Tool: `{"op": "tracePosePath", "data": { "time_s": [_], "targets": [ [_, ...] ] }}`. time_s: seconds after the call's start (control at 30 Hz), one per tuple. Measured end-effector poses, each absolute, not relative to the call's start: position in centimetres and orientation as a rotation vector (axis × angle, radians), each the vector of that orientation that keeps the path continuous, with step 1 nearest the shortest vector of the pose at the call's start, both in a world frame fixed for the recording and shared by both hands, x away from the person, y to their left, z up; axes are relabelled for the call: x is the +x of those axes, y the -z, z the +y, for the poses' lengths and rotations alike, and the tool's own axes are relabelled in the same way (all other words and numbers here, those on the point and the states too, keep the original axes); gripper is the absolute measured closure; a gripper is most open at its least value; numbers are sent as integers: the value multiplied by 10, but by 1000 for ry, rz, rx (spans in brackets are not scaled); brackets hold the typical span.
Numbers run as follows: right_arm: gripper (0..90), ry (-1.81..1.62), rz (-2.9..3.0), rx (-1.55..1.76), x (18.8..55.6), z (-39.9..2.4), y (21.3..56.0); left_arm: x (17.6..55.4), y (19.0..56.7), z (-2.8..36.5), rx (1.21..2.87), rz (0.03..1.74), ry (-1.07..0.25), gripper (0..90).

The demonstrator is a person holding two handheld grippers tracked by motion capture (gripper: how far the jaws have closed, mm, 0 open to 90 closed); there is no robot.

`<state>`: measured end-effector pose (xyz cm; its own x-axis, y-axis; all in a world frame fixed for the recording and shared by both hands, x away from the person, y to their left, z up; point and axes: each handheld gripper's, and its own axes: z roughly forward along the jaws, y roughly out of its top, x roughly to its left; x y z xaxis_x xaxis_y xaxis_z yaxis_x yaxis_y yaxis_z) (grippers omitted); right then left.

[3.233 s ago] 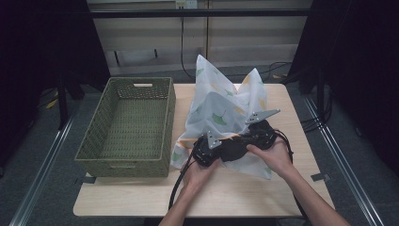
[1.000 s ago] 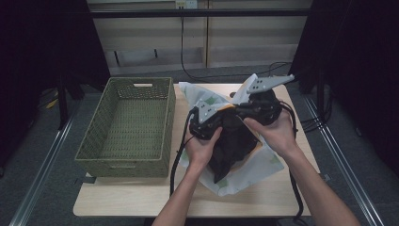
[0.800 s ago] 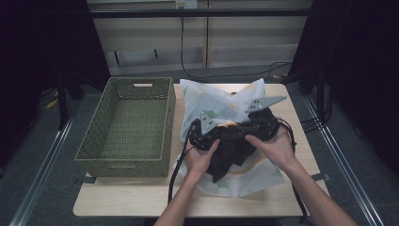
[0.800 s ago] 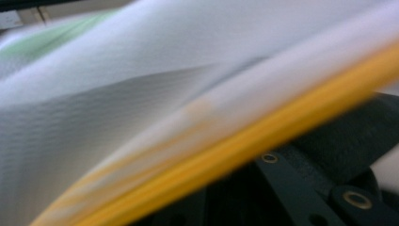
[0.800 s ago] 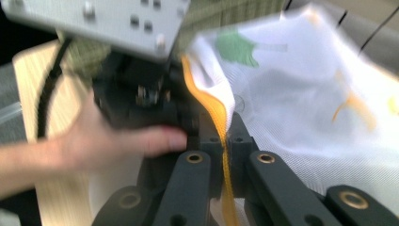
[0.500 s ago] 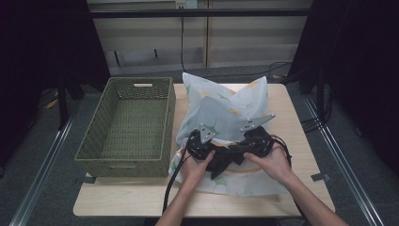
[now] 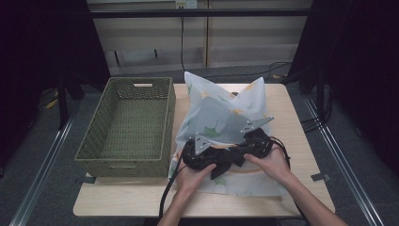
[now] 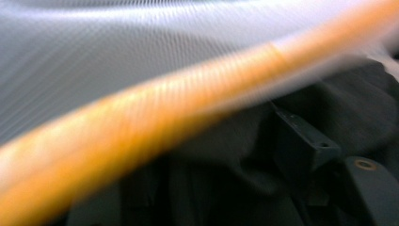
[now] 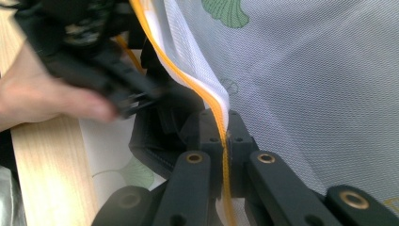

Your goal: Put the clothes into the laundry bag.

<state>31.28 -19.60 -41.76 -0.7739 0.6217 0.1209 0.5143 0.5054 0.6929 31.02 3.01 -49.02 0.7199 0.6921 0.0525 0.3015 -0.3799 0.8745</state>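
Note:
A white mesh bag [image 7: 221, 113] printed with green leaves and edged in orange lies on the table, its far corners standing up. A black garment [image 7: 226, 162] shows at its mouth between my hands. My right gripper [image 9: 225, 136] is shut on the bag's orange edge [image 9: 188, 80]. My left gripper [image 7: 207, 157] sits just left of it at the mouth; its jaws have just been opening and stand apart, with the black cloth [image 8: 226, 179] between them and the blurred orange edge [image 8: 155, 117] crossing above.
A green woven basket [image 7: 127, 122] stands on the left of the wooden table [image 7: 291, 113], close beside the bag. Black cables trail off the table's front edge. Bare wood lies to the right of the bag.
Both hands have sunk from chest height to the table's front with the bag. The black garment, hanging before, now lies low at the bag's mouth, and the bag has settled.

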Motion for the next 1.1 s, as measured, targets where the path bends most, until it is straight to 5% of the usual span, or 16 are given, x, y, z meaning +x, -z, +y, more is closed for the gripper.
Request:
{"op": "tracePosePath", "data": {
  "time_s": [0.5, 0.87, 0.93, 1.1],
  "targets": [
    [890, -1133, 2592, 986, 314, -197, 414, 274, 498, 45, 2047, 652, -383, 288],
    [890, -1132, 2602, 977, 314, -195, 413, 280, 507, 14, 2206, 570, -438, 204],
    [890, -1126, 2593, 979, 313, -195, 412, 283, 507, 11, 2237, 576, -455, 251],
    [890, -1135, 2594, 974, 313, -196, 412, 298, 501, 18, 2208, 636, -408, 627]
  ]
}}
